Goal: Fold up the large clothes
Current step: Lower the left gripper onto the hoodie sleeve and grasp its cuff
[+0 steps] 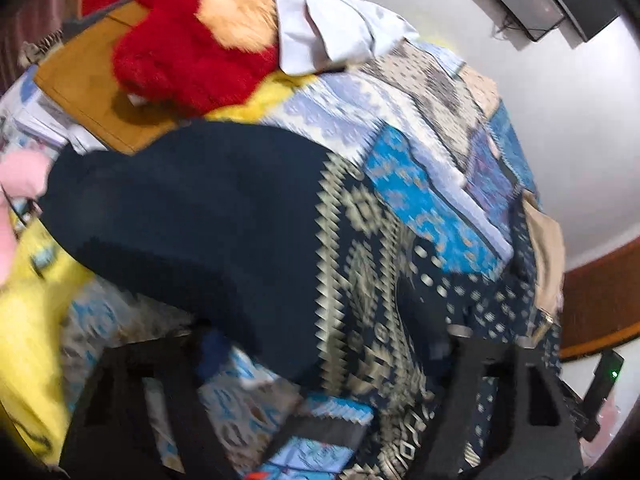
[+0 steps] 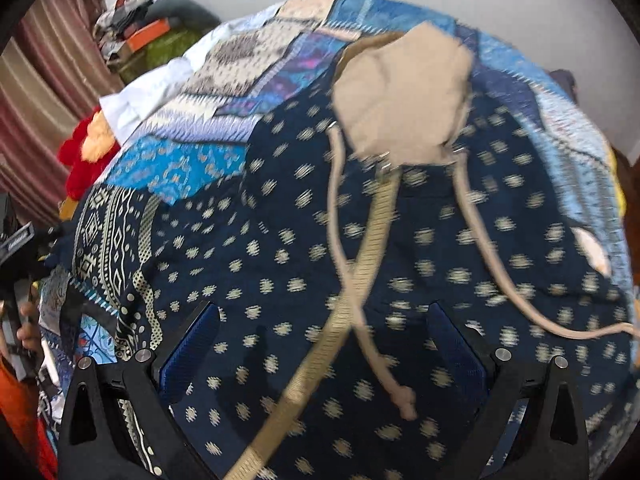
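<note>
Right gripper [image 2: 322,354] jaws wide over navy dotted cloth [image 2: 280,240]; left unclear.

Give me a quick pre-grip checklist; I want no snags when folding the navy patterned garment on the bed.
1. Right gripper open over the navy garment: ok.
2. Right gripper's path clear: not ok, beige cloth bag and its strap lie on the garment.
3. Left gripper pressing fabric: cannot tell, blurred.
4. Garment lying flat: not ok, a plain dark part is folded over.
5. Red plush toy off the garment: ok.
</note>
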The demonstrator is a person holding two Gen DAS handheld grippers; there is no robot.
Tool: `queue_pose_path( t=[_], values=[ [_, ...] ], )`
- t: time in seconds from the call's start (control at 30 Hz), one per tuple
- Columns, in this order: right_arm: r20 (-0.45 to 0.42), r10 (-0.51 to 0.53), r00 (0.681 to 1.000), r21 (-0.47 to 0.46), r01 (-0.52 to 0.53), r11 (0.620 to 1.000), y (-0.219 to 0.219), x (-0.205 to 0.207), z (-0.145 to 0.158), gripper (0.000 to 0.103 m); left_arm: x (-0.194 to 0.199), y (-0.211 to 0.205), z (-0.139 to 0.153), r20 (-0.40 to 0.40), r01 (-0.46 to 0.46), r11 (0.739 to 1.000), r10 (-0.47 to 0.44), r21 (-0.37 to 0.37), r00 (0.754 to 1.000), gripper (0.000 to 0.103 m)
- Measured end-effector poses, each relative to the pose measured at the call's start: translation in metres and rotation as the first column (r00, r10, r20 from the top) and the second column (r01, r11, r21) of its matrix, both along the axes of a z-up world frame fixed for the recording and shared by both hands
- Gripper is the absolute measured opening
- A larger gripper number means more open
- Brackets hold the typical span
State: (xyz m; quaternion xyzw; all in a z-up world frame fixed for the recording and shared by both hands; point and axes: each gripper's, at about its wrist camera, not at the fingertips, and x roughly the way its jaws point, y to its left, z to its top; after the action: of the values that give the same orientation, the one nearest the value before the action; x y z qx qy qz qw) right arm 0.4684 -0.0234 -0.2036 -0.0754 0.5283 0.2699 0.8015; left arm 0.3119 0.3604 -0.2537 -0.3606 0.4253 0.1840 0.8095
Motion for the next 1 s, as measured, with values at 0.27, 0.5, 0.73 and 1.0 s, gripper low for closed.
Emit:
queue_pose_path(
  t=[0.27,0.5,0.73,1.0],
  values=[
    [-0.069,0.032,0.997,-0.003,-0.033,0.999,0.01,-0.011,-0.019,0.103,0.016,-0.018,0.035,-0.082,0.055,0.951,-0.032,0.304,0.996,0.008],
    [-0.07,-0.021,0.997,0.035,0.024,0.999,-0.026,-0.018,-0.002,0.103,0.052,-0.114,0.109,0.035,0.209,0.834,-0.264,0.511,0.964,0.006],
    [-0.014,-0.108,0.994,0.094,0.109,0.99,-0.079,-0.036,0.043,0.103,0.088,-0.208,0.066,-0.085,0.449,0.781,-0.461,0.433,0.883,0.011],
    [0.039,-0.137,0.99,0.094,0.133,0.987,-0.128,-0.071,0.076,0.103,0.075,-0.226,-0.018,-0.244,0.58,0.802,-0.54,0.144,0.806,0.042]
  ],
)
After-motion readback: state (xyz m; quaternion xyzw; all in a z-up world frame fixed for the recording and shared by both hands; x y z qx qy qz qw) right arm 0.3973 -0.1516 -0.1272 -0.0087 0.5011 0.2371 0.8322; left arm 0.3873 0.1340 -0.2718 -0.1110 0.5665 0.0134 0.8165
